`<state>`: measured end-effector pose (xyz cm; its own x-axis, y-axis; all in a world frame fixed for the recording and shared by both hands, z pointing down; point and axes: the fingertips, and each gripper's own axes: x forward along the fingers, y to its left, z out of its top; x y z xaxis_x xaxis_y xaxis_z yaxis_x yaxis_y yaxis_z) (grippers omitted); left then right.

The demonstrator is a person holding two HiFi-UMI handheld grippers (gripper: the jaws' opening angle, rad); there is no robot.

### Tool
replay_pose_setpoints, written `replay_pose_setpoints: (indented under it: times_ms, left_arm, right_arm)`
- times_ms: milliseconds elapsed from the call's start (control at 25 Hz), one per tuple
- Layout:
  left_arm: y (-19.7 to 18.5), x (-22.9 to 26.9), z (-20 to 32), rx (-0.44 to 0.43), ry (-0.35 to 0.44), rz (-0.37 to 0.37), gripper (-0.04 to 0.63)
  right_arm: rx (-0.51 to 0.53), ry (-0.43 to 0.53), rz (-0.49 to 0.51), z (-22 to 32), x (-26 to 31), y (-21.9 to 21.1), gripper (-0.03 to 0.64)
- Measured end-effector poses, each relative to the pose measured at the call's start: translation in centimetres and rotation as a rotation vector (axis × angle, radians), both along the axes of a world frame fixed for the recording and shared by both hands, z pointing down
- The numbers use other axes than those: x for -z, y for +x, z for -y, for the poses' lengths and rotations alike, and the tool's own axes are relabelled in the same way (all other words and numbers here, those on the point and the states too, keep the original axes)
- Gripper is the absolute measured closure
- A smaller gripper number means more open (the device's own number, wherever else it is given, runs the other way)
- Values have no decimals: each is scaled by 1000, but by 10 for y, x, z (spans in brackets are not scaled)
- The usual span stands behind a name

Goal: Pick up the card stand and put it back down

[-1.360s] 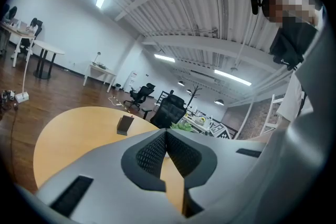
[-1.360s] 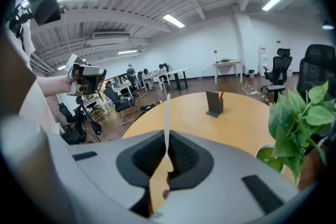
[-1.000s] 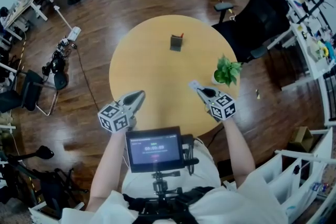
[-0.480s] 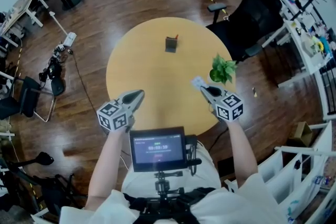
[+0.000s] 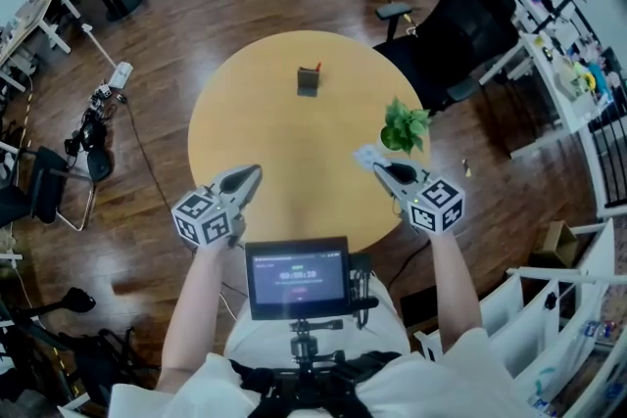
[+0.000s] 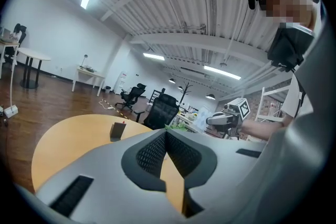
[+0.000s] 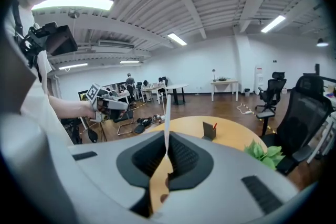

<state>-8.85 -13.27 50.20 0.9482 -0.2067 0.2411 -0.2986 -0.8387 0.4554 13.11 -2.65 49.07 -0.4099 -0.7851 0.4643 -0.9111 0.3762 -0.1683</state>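
The card stand [image 5: 309, 81], a small dark grey block with a red bit on top, stands upright on the far middle of the round wooden table [image 5: 255, 113]. It also shows as the card stand [image 7: 209, 130] and the card stand [image 6: 116, 131]. My right gripper [image 5: 377, 167] hovers over the near right edge, far short of the stand, shut on a thin white card [image 7: 166, 110] that sticks out edge-on. My left gripper [image 5: 251, 174] hovers over the near left edge, shut with nothing in it.
A small potted plant [image 5: 404, 125] sits on the table's right edge, just beyond my right gripper. A black office chair [image 5: 470, 24] stands behind it. Cables and chairs lie on the wood floor at the left [image 5: 93, 122].
My right gripper has risen with the white card still in it and drifted slightly right. The left gripper has barely shifted. The stand has stayed put.
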Motion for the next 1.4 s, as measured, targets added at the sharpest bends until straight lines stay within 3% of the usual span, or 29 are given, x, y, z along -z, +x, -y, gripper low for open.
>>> replay_pose_setpoints:
  times_ms: [400, 680, 1120, 1400]
  left_arm:
    - [5, 39, 7, 2, 29, -51, 595]
    - [7, 74, 25, 47, 78, -64, 595]
    - [-39, 121, 46, 114, 132, -95, 595]
    - [-49, 146, 52, 147, 188, -126, 595]
  right_arm:
    - [48, 12, -32, -4, 33, -2, 589]
    - [75, 11, 7, 0, 55, 6, 589]
    - [108, 71, 47, 19, 105, -9, 589]
    - [119, 78, 41, 22, 128, -5, 589]
